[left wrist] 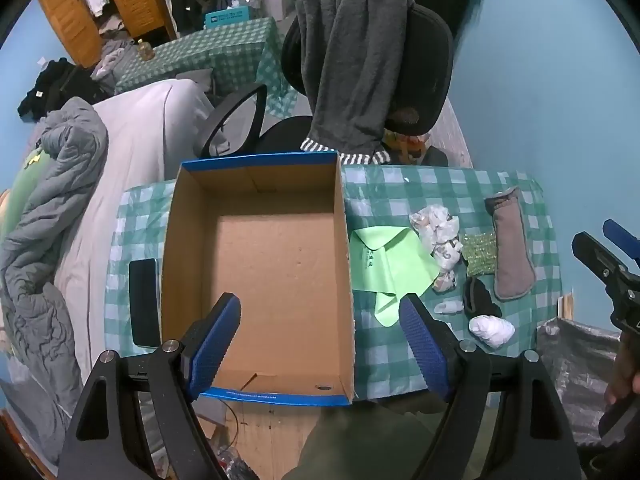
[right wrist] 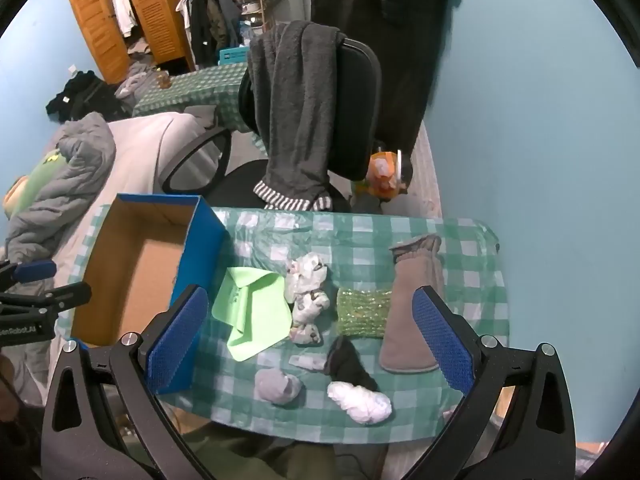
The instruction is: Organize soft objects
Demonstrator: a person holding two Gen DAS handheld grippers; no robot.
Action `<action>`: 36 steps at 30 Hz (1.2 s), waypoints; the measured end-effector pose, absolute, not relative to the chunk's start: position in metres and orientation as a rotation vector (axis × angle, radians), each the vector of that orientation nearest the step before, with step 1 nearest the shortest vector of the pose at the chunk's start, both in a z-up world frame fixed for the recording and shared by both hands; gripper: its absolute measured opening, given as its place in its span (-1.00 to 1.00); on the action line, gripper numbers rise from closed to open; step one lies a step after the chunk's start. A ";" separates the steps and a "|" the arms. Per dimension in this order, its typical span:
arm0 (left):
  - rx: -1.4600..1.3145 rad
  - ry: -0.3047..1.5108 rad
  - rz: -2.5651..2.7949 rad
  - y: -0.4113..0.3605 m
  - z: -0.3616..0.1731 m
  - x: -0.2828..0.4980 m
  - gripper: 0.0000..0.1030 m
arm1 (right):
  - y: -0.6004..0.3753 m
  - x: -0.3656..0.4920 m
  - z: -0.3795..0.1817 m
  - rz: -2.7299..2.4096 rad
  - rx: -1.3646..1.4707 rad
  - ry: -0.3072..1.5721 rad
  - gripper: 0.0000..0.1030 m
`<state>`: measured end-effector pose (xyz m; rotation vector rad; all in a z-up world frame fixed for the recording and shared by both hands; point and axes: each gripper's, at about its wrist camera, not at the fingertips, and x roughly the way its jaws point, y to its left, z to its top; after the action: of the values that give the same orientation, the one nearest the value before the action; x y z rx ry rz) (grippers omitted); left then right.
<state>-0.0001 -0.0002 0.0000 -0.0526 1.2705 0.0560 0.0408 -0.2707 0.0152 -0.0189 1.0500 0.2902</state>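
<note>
my left gripper fingers apart over empty box | right gripper fingers apart, nothing held | green cloth, white wad, grey mitten between/ahead of right fingers on worktop | all look light, limp: pinch at bunched middle

Place: a lived-in bedroom at home.
Left of the grippers: bed with a rumpled grey duvet.
Far beyond them: louvred wooden wardrobe, hanging coats.
Straight ahead: office chair draped with a grey towel.
</note>
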 end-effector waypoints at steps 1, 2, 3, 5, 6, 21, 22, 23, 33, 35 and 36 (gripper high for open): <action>-0.055 1.266 0.052 0.000 0.000 0.000 0.61 | -0.271 0.041 0.015 0.290 -0.021 1.055 0.97; -0.057 1.269 0.052 0.000 0.000 0.000 0.61 | -0.271 0.041 0.015 0.288 -0.022 1.057 0.97; -0.057 1.268 0.052 0.000 0.000 0.000 0.61 | -0.271 0.041 0.015 0.287 -0.022 1.057 0.97; -0.060 1.273 0.051 0.000 0.000 -0.001 0.61 | -0.272 0.041 0.016 0.286 -0.020 1.055 0.97; -0.061 1.274 0.049 0.000 0.003 0.002 0.61 | -0.273 0.041 0.016 0.283 -0.020 1.055 0.97; -0.051 1.269 0.049 -0.005 0.001 0.004 0.61 | -0.272 0.042 0.017 0.291 -0.019 1.056 0.97; -0.053 1.269 0.049 -0.004 0.001 0.003 0.61 | -0.272 0.042 0.017 0.291 -0.019 1.055 0.97; -0.050 1.270 0.049 -0.004 0.002 0.003 0.61 | -0.272 0.042 0.017 0.292 -0.019 1.054 0.97; -0.050 1.268 0.049 -0.005 0.000 0.003 0.61 | -0.272 0.043 0.018 0.292 -0.017 1.054 0.97; -0.050 1.268 0.049 -0.005 0.001 0.003 0.61 | -0.273 0.043 0.018 0.292 -0.017 1.054 0.97; -0.050 1.269 0.049 -0.005 0.001 0.003 0.61 | -0.273 0.043 0.018 0.292 -0.017 1.054 0.97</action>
<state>0.0030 -0.0054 0.0005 -0.0499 1.2689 0.0494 0.0429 -0.2725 0.0182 -0.0168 1.0542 0.2920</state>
